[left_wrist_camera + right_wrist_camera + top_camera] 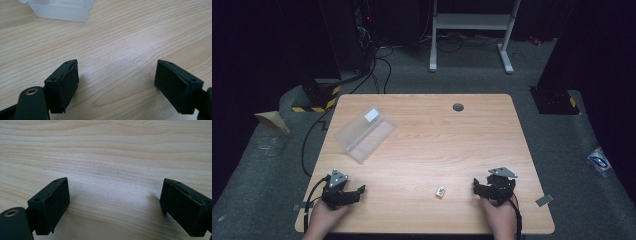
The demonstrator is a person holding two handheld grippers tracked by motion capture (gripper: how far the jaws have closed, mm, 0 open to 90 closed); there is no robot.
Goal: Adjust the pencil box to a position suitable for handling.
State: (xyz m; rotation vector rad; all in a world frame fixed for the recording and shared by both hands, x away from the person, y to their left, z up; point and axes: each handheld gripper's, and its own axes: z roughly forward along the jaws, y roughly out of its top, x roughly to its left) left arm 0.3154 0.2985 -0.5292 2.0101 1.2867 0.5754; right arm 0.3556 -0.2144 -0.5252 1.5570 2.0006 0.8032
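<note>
A clear plastic box (364, 133) lies at the back left of the wooden table (437, 145), with a white label on its far end; its corner (62, 10) appears at the top of the left gripper view. A small white object (440, 191) rests near the table's front edge, between the hands. My left gripper (354, 192) rests at the front left, open, nothing between its pads (66, 85). My right gripper (478, 187) sits at the front right, just right of the white object, open over bare wood, pads (53, 202) wide apart.
A round grey cable hole (458, 107) sits near the table's back edge. Beyond the table stand a white desk frame (472, 30), cables on the grey floor and a black-and-yellow striped base (319, 97) at the back left.
</note>
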